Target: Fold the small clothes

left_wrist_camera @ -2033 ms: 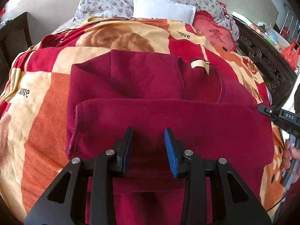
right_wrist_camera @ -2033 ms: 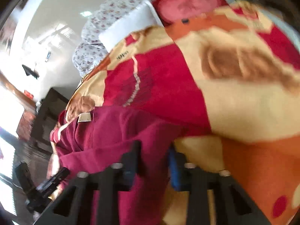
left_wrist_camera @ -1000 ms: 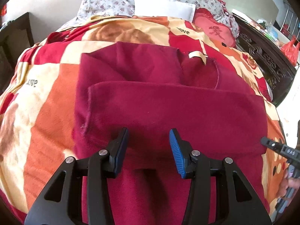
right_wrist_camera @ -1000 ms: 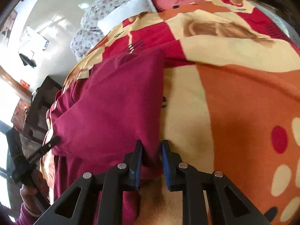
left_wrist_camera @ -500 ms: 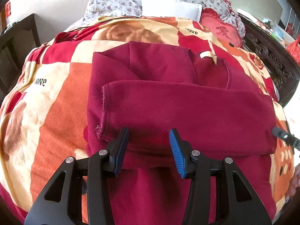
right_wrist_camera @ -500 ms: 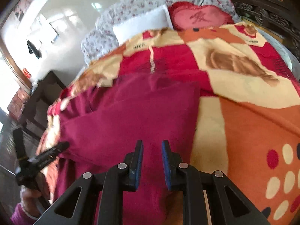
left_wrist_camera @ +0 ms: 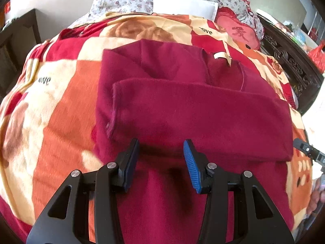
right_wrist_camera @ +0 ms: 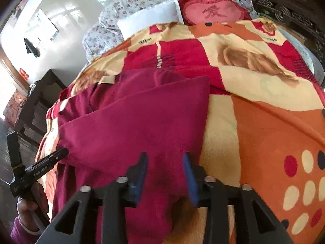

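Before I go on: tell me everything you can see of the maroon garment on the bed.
The maroon garment is soft, fleecy knit, lying flat on the patterned blanket. A wide band is folded across its middle, one stitched end towards the left in the left wrist view. Beyond the band the neckline shows a cream label. The near part runs down under both cameras. The left gripper and right gripper stand open over it, neither pinching cloth; the right's jaws have just been opening.

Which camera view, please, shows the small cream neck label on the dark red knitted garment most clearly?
The left wrist view: the cream neck label lies unobstructed, facing the camera. The right wrist view shows it only obliquely, near the garment's far corner.
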`<state>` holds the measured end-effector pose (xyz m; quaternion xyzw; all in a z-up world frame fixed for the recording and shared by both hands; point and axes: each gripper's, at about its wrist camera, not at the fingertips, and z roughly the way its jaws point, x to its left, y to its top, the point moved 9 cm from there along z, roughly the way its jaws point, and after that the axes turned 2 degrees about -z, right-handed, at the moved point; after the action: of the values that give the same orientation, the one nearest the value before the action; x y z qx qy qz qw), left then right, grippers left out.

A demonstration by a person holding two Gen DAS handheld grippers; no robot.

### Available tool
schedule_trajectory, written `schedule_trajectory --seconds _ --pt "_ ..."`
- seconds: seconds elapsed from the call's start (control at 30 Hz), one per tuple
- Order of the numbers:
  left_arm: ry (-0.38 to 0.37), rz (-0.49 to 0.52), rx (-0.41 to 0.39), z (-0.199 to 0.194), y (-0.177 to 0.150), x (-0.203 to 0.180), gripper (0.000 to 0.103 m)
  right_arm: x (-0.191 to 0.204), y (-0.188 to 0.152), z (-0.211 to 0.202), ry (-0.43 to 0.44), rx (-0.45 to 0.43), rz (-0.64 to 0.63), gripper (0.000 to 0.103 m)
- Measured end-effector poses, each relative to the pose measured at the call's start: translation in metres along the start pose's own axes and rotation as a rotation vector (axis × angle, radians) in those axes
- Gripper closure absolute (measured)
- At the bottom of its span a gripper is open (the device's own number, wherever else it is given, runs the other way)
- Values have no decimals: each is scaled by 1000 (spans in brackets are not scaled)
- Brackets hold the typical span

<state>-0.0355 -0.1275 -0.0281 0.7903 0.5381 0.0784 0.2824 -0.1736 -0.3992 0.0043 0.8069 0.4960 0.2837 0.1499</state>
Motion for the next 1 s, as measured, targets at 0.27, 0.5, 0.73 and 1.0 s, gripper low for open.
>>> schedule_trajectory --seconds 0.27,0.5,0.73,1.0 --pt "-45 -63 -2 -49 -29 27 58 -10 -20 2 -16 47 29 60" --pt "-73 -124 39 -87 -75 61 58 5 -42 -61 84 28 5 56" --pt "-88 -96 83 -119 -128 68 58 14 -106 -104 107 71 -30 55" --pt "-108 -80 164 -130 -190 65 58 13 -179 -126 138 107 -8 55"
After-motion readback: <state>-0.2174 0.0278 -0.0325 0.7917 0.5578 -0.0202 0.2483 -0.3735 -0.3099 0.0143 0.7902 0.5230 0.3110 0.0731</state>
